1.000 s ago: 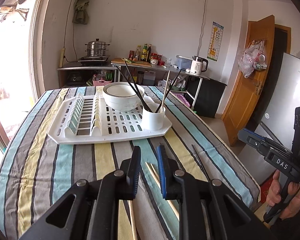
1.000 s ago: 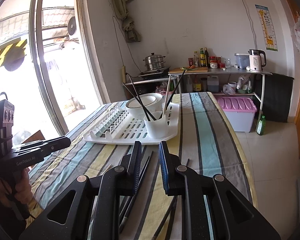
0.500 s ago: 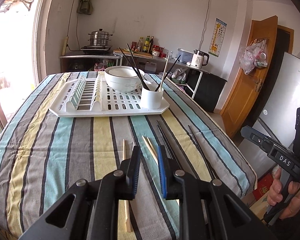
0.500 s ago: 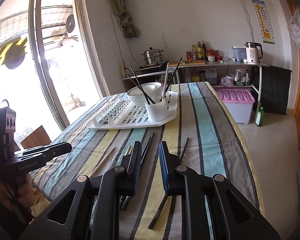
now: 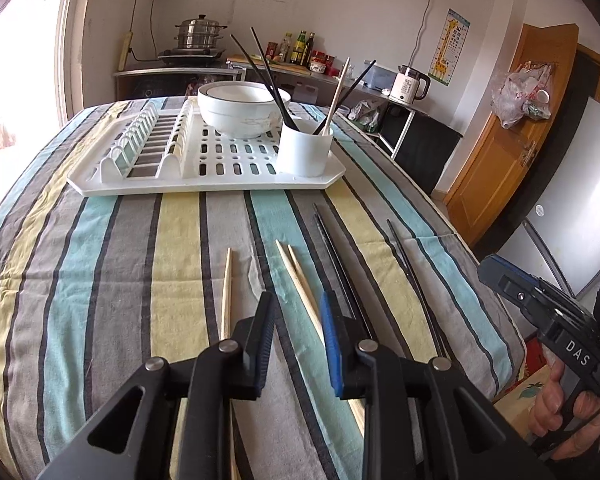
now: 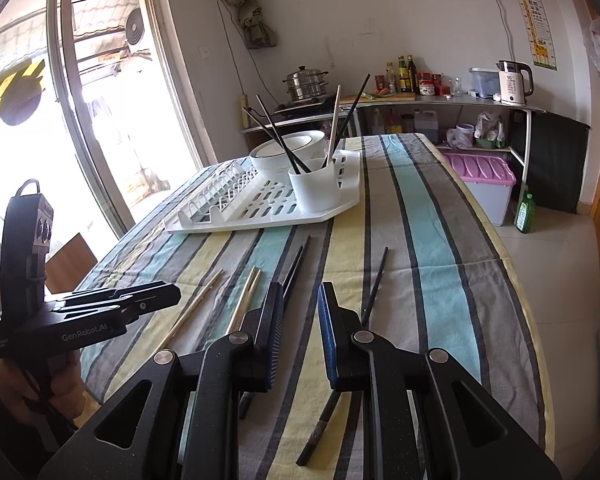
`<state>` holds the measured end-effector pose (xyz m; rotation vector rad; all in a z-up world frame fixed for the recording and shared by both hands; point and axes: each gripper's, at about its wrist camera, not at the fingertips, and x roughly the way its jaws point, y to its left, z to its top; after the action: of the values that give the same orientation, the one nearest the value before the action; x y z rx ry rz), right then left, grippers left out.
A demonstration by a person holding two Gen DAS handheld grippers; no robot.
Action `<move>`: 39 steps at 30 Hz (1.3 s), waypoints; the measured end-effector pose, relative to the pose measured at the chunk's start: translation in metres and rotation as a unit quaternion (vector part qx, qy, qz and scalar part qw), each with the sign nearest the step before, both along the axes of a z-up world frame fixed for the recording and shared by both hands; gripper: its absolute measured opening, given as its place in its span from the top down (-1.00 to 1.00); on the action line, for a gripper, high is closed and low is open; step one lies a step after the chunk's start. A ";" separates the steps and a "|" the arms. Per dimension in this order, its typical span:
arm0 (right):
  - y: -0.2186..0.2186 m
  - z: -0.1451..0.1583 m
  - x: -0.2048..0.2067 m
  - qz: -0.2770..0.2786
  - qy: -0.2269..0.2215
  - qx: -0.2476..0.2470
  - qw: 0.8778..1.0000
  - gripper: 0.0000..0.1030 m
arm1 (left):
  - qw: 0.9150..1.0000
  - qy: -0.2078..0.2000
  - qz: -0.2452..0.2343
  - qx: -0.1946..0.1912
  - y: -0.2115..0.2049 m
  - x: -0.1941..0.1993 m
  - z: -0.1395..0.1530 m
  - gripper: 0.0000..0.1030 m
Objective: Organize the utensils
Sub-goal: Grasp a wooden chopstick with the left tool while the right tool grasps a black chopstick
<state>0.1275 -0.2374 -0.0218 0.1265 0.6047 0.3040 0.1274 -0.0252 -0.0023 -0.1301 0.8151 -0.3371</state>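
Several chopsticks lie loose on the striped tablecloth: a single wooden one (image 5: 227,288), a wooden pair (image 5: 296,276), a black pair (image 5: 336,256) and one black stick (image 5: 412,272). My left gripper (image 5: 296,304) hovers low over the wooden pair, its jaws opening with nothing between them. My right gripper (image 6: 300,296) is open and empty, between the black pair (image 6: 296,264) and the single black stick (image 6: 376,280). A white cup (image 5: 305,152) on the dish rack (image 5: 140,176) holds three black chopsticks and one wooden one.
A white bowl (image 5: 240,112) sits in the rack behind the cup. The table edge drops off at the right, toward a pink-lidded bin (image 6: 480,172) on the floor. Shelves with a pot, bottles and a kettle (image 5: 410,88) line the far wall.
Both grippers have come down closer to the tablecloth and tilted downward, so the loose chopsticks now show in full. The gap between the left jaws has widened slightly.
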 end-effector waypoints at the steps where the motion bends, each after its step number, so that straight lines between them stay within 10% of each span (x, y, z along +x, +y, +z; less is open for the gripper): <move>1: 0.000 -0.002 0.002 0.000 0.003 0.000 1.000 0.64 | 1.000 0.007 0.001 -0.002 -0.001 0.004 -0.003 0.52; 13: -0.003 -0.009 0.020 0.004 0.017 0.003 1.000 0.64 | 0.997 0.074 0.019 0.011 -0.022 0.044 -0.039 0.52; 39: 0.012 -0.015 0.047 0.012 0.037 -0.005 0.999 0.64 | 0.996 0.055 0.011 0.065 -0.033 0.043 -0.040 0.51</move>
<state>0.1740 -0.2258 -0.0372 0.1220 0.6816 0.3211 0.1700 -0.0577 -0.0426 -0.0354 0.9410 -0.2575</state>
